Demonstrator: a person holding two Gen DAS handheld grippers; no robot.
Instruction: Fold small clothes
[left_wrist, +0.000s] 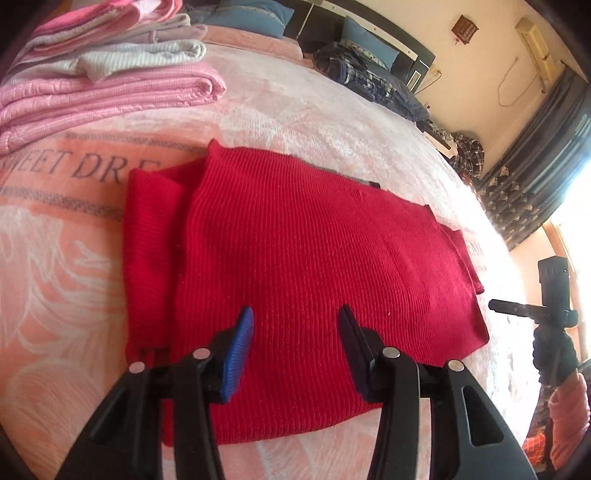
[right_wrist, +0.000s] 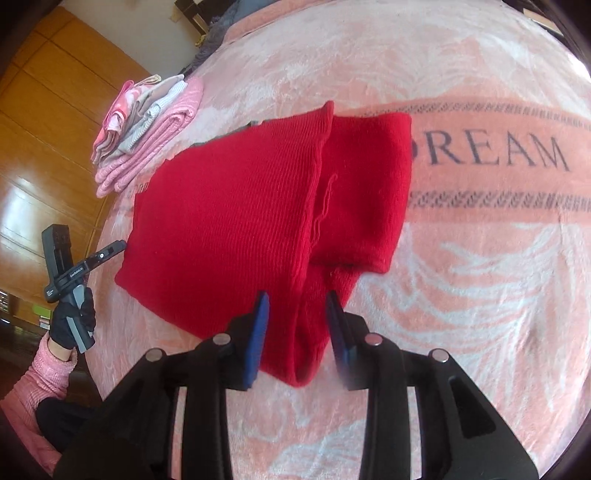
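Pink blanket bears folded red ribbed sweater.

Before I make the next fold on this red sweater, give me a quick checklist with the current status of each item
1. Left gripper open, fingers empty: ok.
2. Right gripper open and straddling the near corner of the red ribbed knit sweater: ok.
3. Sweater lying flat on the pink patterned blanket: ok.
4. Folded-over part smooth: not ok, a wrinkle shows by the fold edge.
5. Stack of folded pink and white clothes clear of the sweater: ok.
6. Sleeves tucked under: cannot tell.
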